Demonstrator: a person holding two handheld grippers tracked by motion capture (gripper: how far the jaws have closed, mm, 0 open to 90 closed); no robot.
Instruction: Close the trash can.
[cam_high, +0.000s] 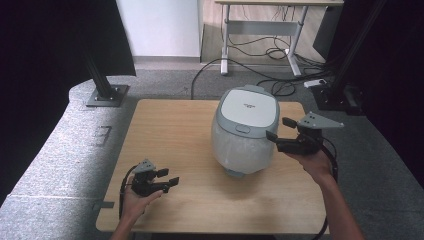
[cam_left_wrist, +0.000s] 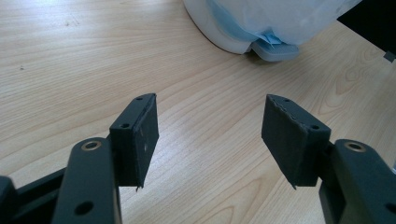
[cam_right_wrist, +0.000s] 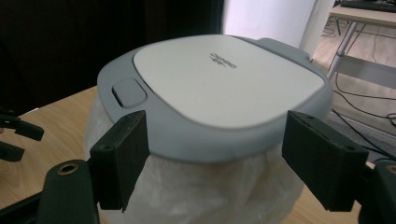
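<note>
Beside the right tool (cam_high: 281, 128), gaping at its lid rim, the rice cooker (cam_high: 245, 131) is showing unreadable lettering; the left tool (cam_high: 167, 179) is gaping too.

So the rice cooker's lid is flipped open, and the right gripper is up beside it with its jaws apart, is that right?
Not quite: the lid of the rice cooker is closed, lying flat on top, as the right gripper view shows. The rest holds: the right gripper is beside it, jaws apart.
</note>
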